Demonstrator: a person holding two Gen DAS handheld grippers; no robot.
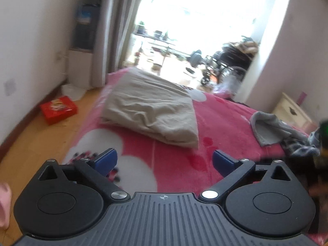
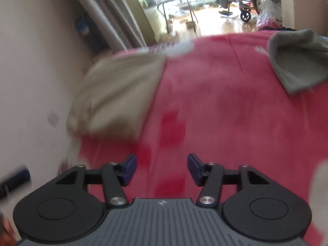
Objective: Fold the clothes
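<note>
Both grippers are hanging over the pink bed [image 1: 221, 110], holding nothing. The left gripper [image 1: 165, 160] is wide open, the right gripper [image 2: 162, 169] too. A folded beige cloth [image 1: 151, 108] is lying ahead, a gray garment [image 1: 268, 129] off right.

Bare pink blanket [image 1: 176, 164] runs up the middle of the left wrist frame; the beige bundle [image 1: 151, 110] blocks the centre, grey cloth [image 1: 268, 129] (crumpled, with more clothes) crowds the right edge. Between them the blanket lies uncovered.
</note>
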